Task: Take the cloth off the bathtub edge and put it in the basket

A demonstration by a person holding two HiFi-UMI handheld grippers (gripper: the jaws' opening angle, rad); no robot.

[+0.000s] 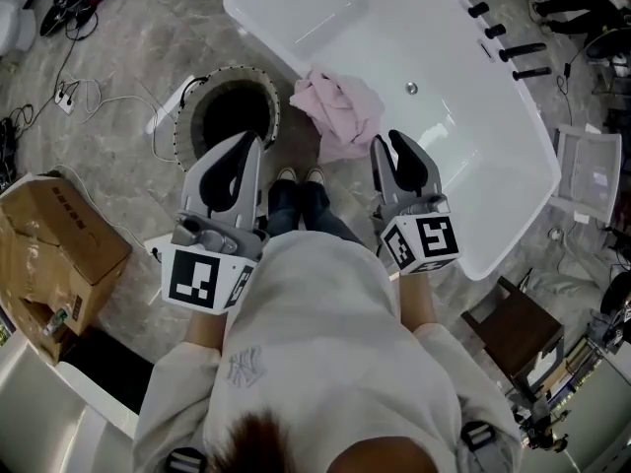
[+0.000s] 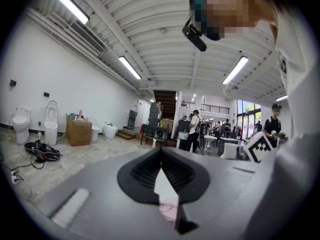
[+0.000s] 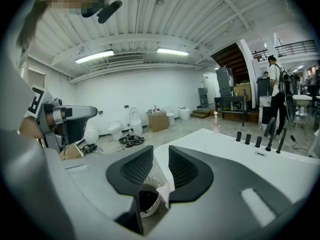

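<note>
Beyond the person's pale sweater (image 1: 325, 363), the left gripper (image 1: 252, 144) was held clenched on nothing and the right gripper (image 1: 387, 146) slightly parted (nothing between its pads), while the pink cloth (image 1: 338, 108) was seen draped over the bathtub (image 1: 394, 37) edge, close beside the basket (image 1: 229, 72)

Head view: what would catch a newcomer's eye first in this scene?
The large white bathtub fills the upper right of the head view. A crumpled pink cloth lies over its near edge. A round dark basket stands on the floor just left of the cloth.
</note>
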